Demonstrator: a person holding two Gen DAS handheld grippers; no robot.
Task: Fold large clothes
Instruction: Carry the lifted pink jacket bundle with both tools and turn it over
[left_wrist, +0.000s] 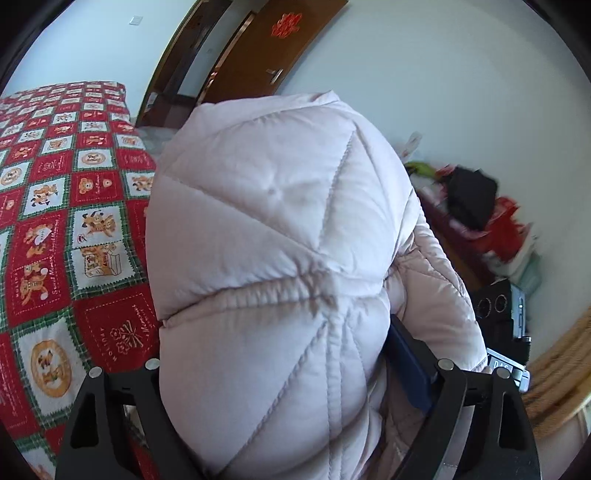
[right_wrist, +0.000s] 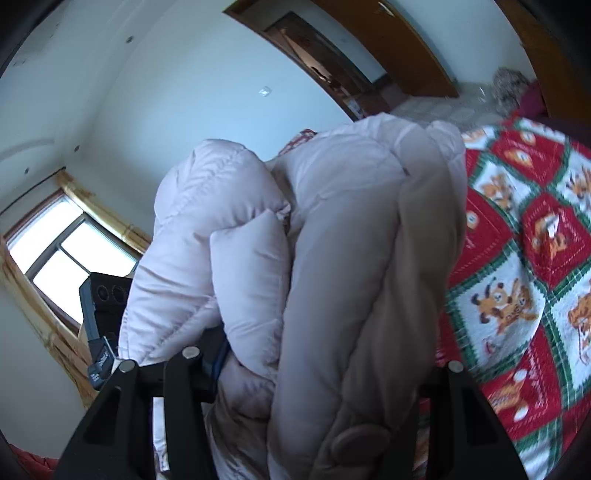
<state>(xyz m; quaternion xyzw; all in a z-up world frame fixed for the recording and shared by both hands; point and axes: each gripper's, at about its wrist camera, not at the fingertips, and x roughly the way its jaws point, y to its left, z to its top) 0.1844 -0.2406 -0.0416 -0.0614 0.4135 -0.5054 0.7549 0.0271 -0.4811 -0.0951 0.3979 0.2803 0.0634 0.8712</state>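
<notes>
Both grippers clamped on pale quilted puffer jacket (left_wrist: 266, 258): left gripper (left_wrist: 295, 369) wide around thick bundle, right gripper (right_wrist: 321, 365) narrower on folded layers. Jacket lifted above red patchwork bedspread (left_wrist: 55, 221).

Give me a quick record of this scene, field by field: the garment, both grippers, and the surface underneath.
garment: pale pink quilted puffer jacket, bunched up and lifted
left gripper: shut on the jacket, fabric filling the gap between its fingers
right gripper: shut on the jacket's folded layers
surface: red, white and green patchwork bedspread with bear pictures
</notes>
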